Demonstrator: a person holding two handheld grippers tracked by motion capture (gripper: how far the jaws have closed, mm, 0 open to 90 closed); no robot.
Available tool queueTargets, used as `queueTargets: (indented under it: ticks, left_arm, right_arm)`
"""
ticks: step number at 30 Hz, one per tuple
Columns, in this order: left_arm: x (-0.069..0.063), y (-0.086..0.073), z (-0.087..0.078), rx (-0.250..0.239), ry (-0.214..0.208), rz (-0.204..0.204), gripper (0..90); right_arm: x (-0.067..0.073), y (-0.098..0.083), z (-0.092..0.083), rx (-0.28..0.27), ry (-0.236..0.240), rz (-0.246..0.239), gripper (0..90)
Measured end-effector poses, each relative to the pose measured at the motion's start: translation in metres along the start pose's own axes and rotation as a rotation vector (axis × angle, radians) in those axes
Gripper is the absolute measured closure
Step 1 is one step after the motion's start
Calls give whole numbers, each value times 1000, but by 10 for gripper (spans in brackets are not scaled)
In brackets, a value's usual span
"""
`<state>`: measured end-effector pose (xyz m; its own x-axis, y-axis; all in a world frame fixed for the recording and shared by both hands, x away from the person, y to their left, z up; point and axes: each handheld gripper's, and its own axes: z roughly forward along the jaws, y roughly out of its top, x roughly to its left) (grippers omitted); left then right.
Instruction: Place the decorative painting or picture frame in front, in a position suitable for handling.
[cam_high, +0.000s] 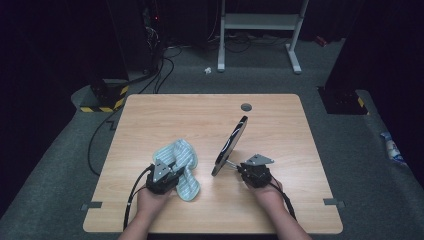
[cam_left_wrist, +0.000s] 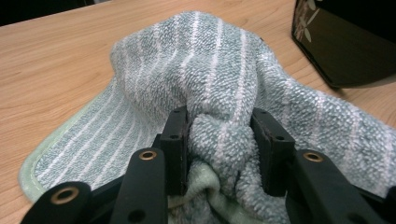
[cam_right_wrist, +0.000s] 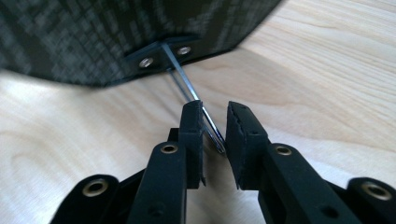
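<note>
Striped towel (cam_left_wrist: 219, 93) bunched, pinched between left jaws.

In the high view the left claw (cam_high: 172, 172) covers the middle of the striped cloth (cam_high: 176, 151), and its tips are buried in the folds. In the left gripper view the cloth (cam_left_wrist: 219, 70) runs past the right and bottom edges, while the dark plate (cam_left_wrist: 345, 46) is cut by the top and right edges. In the right gripper view the plate (cam_right_wrist: 116, 32) is cropped at the top and left, and the end of its thin metal handle (cam_right_wrist: 194, 95) is screened by the right claw's (cam_right_wrist: 215, 126) left pad, so contact there cannot be told. The person's forearms leave the high view at the bottom edge.
</note>
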<state>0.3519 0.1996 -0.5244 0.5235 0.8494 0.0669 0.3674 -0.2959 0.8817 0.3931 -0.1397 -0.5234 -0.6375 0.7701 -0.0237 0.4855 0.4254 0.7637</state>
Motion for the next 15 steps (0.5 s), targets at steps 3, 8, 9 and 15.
queueTargets:
  ticks: [3, 8, 9, 15]
  left_arm:
    - [0, 0, 0, -4, -4, -7, 628]
    - [0, 0, -5, -13, -17, -10, 641]
    - [0, 1, -7, -18, -21, -14, 644]
    - [-3, 3, -21, -65, -65, -29, 656]
  right_arm:
    - [9, -3, -3, 1, -5, -20, 789]
    - [18, -6, -7, -1, -11, -17, 797]
    - [19, -6, -8, -4, -12, -15, 796]
    - [24, -6, -8, -12, -30, -8, 783]
